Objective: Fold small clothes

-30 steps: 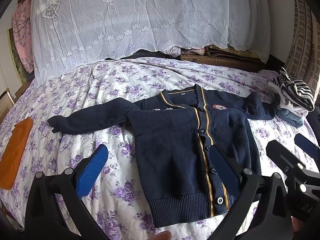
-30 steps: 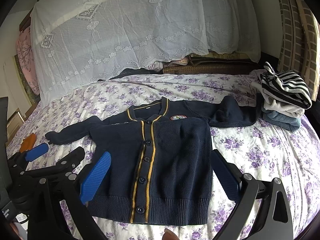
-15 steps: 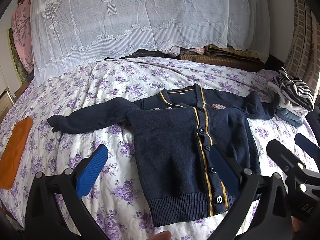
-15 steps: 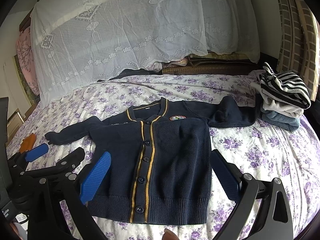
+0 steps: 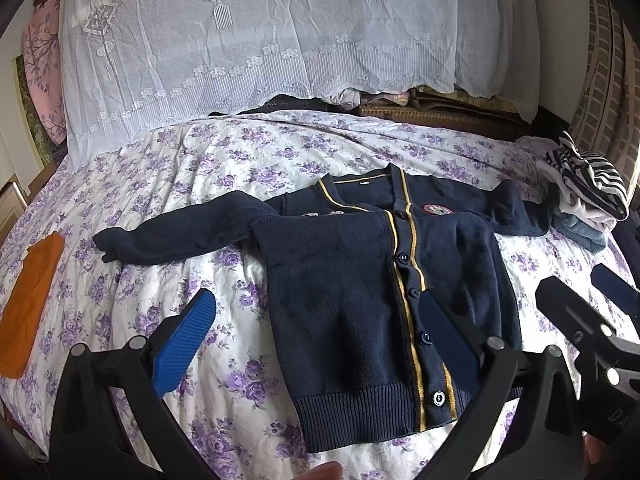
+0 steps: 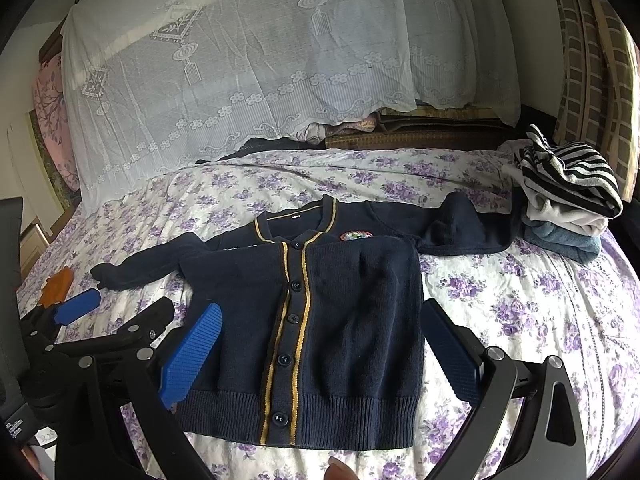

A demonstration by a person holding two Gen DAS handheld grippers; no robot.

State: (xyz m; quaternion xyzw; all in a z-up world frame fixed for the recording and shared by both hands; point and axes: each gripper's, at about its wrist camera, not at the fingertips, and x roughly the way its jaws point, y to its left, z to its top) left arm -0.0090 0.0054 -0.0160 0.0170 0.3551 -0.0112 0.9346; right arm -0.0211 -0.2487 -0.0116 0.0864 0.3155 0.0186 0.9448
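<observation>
A small navy cardigan (image 6: pixel 320 320) is laid face up and buttoned near the middle of the floral bedspread (image 6: pixel 520 300), with its ribbed hem turned toward the near edge of the bed and its collar away from it; it appears to be spread flat so that the sleeves and sides can be folded inward. One sleeve (image 5: pixel 180 228) is stretched out toward the left-hand side of the bed, while the other sleeve (image 6: pixel 464 228) is bunched toward a stack of folded clothes (image 6: pixel 568 200), topped by a striped piece, at the right-hand side; that stack is judged to be where finished items are gathered. An orange cloth (image 5: pixel 28 304) is seen lying flat well apart from the cardigan at the far left. The left gripper (image 5: pixel 316 340) is held low over the near edge, with its fingers spread wide apart and nothing between them; one blue pad (image 5: pixel 188 336) is poised over bare bedspread and the other over the button band. The right gripper (image 6: pixel 320 360) is held likewise, level and pointed forward, its fingers parted wide on either side of the cardigan's lower body and no cloth gripped. Whether either gripper is touching the fabric cannot be told. No fold is judged to have been made yet.
</observation>
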